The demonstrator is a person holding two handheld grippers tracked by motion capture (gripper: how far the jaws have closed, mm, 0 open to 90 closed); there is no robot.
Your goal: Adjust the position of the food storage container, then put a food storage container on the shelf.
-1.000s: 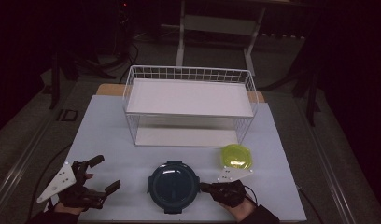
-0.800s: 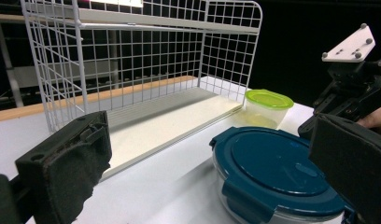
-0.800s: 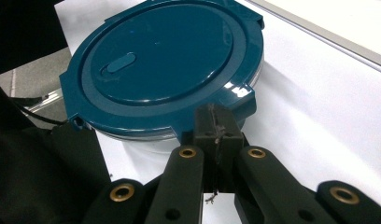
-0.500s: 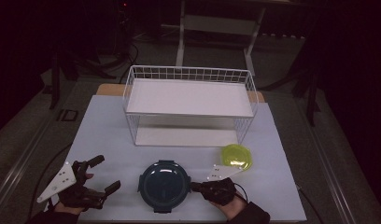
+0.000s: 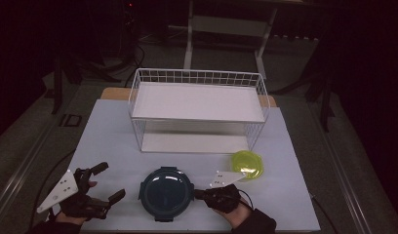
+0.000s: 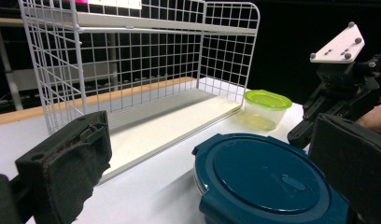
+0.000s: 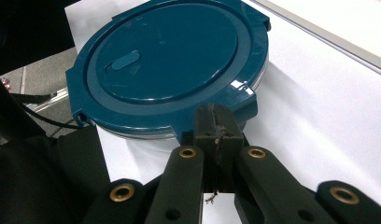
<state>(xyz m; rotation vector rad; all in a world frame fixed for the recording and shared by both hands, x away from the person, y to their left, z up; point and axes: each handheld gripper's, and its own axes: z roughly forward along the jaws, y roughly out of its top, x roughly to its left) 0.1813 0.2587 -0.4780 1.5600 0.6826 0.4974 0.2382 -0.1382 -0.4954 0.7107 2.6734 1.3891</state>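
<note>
A round dark-blue lidded container [image 5: 166, 193] [image 6: 268, 179] [image 7: 165, 60] lies on the white table near its front edge. My right gripper [image 5: 197, 193] [image 7: 218, 128] is shut with nothing between its jaws, and its closed tips press against the container's right rim at a lid tab. The left gripper view shows it [image 6: 300, 135] beyond the container. To the container's left my left gripper [image 5: 110, 181] [image 6: 209, 177] stands open, its two pads wide apart and pointing at the container without touching it.
A white wire rack [image 5: 197, 97] [image 6: 132, 70] with two shelves stands across the middle of the table. A small clear tub with a yellow-green lid [image 5: 247, 164] [image 6: 265, 108] sits off the rack's right front corner, just behind my right hand. The table's front edge [image 5: 187, 230] is close.
My right gripper has slid left with the blue container at its tips, and the container now lies farther left, nearer the left gripper. The left gripper has stayed put.
</note>
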